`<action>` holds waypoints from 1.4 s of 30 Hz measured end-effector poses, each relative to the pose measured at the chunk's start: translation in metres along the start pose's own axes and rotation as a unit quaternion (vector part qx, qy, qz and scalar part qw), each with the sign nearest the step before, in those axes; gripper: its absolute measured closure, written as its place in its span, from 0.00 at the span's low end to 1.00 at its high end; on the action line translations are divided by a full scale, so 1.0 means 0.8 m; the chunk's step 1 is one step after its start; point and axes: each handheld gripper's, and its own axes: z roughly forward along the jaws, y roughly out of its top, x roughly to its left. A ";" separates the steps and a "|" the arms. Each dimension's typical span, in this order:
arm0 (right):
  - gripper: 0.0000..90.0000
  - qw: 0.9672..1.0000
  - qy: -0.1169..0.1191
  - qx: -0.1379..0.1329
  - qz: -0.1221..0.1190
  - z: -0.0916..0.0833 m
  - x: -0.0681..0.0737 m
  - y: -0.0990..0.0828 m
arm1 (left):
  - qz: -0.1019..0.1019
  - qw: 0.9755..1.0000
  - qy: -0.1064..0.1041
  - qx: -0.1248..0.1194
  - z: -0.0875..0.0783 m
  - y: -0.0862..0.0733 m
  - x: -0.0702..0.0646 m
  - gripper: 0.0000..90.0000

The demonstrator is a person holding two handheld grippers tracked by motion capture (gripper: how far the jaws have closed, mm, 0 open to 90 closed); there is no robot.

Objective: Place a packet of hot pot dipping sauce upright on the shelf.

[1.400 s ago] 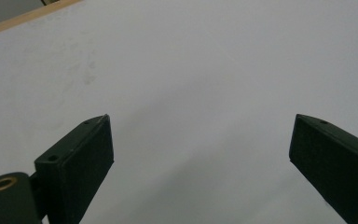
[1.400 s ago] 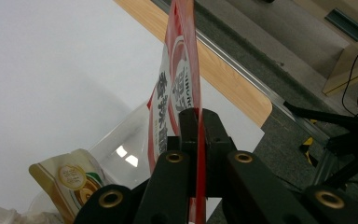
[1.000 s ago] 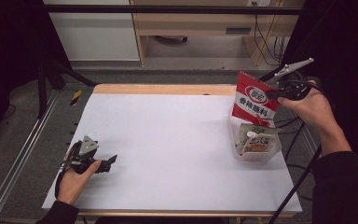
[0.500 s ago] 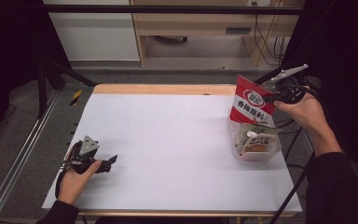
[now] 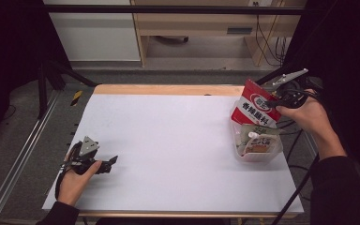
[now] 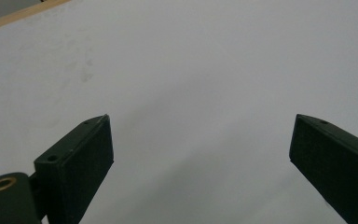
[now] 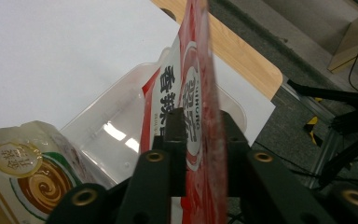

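white sheeting covers the table [image 5: 168,140], with a wooden strip along its far edge and dark floor and cabinets beyond.

at the left, the left gripper [image 5: 108,162] rests low on the sheet in the person's hand, its jaws spread wide with nothing between them; in the left gripper view the jaws stand well apart over bare white table.

at the right edge sits a clear plastic tub [image 5: 243,157]. a pale sauce pouch [image 5: 258,139] with a brown swirl on its label lies inside it. the red packet [image 5: 255,104] stands tilted, its lower end down in the tub and its top leaning up toward the right gripper [image 5: 277,99].

the right gripper has the packet's upper edge between its jaws. they have just been opening a little, and in the right gripper view [image 7: 200,154] the packet's thin edge runs up between the black jaws, which look as if they no longer press it, though the angle makes that hard to be sure of.

the red packet looks light, flat and floppy: glossy film with a crimped seam, white and red label with bold printed characters. it will likely bend and slip, and flop over if let go. the stiff sealed top edge is the best place to pinch it, square across the seam, rather than the slick soft middle.
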 end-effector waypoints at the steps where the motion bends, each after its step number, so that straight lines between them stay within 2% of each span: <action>1: 0.79 1.000 -0.003 -0.003 0.001 0.000 0.000 0.000 | 0.000 1.000 0.000 0.000 0.000 0.000 0.000 0.07; 4: 0.59 1.000 -0.018 -0.015 0.000 -0.003 0.002 0.002 | -0.001 1.000 0.001 0.000 0.000 0.000 0.000 0.07; 9: 0.37 0.998 -0.050 -0.045 -0.009 -0.013 0.009 0.009 | 0.000 1.000 0.001 0.000 0.000 0.000 0.000 0.07; 13: 0.28 0.995 -0.068 -0.070 -0.009 -0.024 0.017 0.016 | 0.000 1.000 0.001 -0.001 -0.001 0.000 0.000 0.07; 16: 0.26 0.993 -0.072 -0.091 -0.005 -0.036 0.026 0.021 | 0.001 1.000 0.001 -0.002 -0.001 0.000 0.000 0.07; 22: 0.22 0.992 -0.056 -0.109 -0.017 -0.049 0.051 0.029 | 0.002 1.000 0.001 -0.002 -0.001 0.001 0.000 0.07; 26: 0.17 0.992 -0.046 -0.115 -0.024 -0.050 0.076 0.034 | 0.002 1.000 0.001 -0.002 -0.001 0.001 0.000 0.07; 34: 0.13 0.990 -0.007 -0.139 -0.038 -0.043 0.148 0.045 | 0.003 1.000 0.000 -0.001 -0.002 0.000 0.000 0.07; 39: 0.12 0.988 0.023 -0.142 -0.047 -0.029 0.199 0.048 | 0.004 1.000 -0.001 0.000 -0.001 0.000 0.000 0.07; 42: 0.12 0.987 0.042 -0.147 -0.046 -0.020 0.222 0.047 | 0.005 1.000 -0.002 -0.001 -0.002 0.000 0.000 0.07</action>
